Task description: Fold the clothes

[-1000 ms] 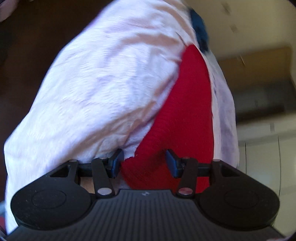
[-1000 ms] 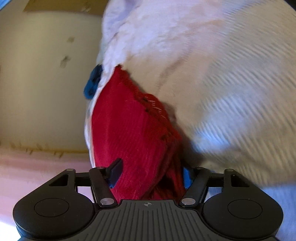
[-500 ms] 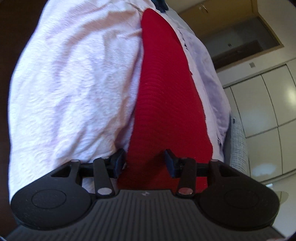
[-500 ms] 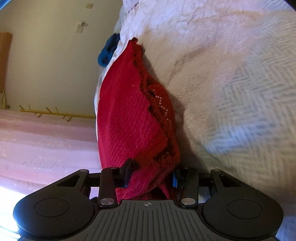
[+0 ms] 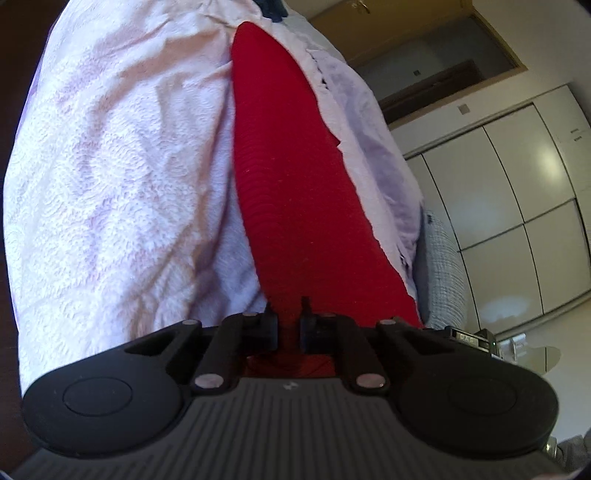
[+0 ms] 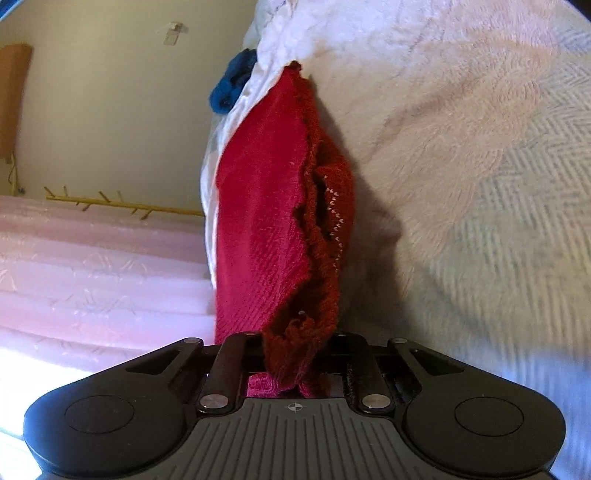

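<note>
A red knitted garment lies stretched across a pale lilac textured bedspread. My left gripper is shut on one near edge of the red garment. In the right wrist view the same red garment runs away from me, with its frilly knit edge bunched between the fingers. My right gripper is shut on that edge; its fingertips are hidden by the cloth. The bedspread fills the right of that view.
A dark blue piece of cloth lies at the far end of the bed, also showing in the left wrist view. White wardrobe doors and a grey woven seat stand to the right. Pink curtains hang at left.
Both grippers have closed from open onto the red garment's near edges. The views tilted and steadied, and the garment now runs straight away from each gripper.
</note>
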Motion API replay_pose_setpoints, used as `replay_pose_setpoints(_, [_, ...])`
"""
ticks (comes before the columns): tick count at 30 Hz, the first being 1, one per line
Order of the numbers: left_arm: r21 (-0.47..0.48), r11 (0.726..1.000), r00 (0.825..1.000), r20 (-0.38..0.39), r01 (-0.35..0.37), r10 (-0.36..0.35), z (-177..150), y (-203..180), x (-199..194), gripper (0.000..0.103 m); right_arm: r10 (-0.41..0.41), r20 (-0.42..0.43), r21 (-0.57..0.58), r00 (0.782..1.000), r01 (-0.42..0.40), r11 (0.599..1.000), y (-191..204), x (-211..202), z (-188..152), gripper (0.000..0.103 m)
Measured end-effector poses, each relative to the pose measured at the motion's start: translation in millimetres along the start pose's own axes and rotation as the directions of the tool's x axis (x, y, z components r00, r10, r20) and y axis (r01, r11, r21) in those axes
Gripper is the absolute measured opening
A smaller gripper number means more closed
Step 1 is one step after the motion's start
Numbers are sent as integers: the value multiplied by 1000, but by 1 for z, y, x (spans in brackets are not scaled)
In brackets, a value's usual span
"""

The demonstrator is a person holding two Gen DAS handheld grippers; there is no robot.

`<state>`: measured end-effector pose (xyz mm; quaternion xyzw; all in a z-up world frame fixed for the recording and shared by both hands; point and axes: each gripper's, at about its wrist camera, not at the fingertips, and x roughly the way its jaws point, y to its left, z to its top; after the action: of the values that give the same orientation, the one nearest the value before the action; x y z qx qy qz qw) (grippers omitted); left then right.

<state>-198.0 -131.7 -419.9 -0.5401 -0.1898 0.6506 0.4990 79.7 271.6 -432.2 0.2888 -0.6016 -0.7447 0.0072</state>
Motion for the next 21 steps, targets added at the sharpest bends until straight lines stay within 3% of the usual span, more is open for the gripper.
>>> replay_pose_setpoints(5, [-24, 1000, 998, -58, -3, 2, -23, -11, -38, 6, -3, -54, 47, 999, 6, 999, 17, -23, -35, 12])
replay_pose_setpoints(10, [-117, 992, 988, -148, -54, 36, -54, -18, -73, 6, -43, -116, 203, 992, 66, 977, 13, -47, -78, 12])
replay_pose_setpoints(12, [-167, 984, 989, -145, -60, 35, -53, -19, -75, 7, -67, -141, 273, 988, 104, 956, 10, -53, -91, 14])
replay_pose_setpoints(15, [-226, 974, 993, -121, -34, 6, -34, -25, -76, 7, -79, -153, 324, 985, 126, 938, 20, -55, -80, 15])
replay_pose_setpoints(21, [-306, 952, 993, -103, 25, -59, 42, -44, -56, 7, -74, -147, 286, 986, 114, 952, 77, -51, -1, 15])
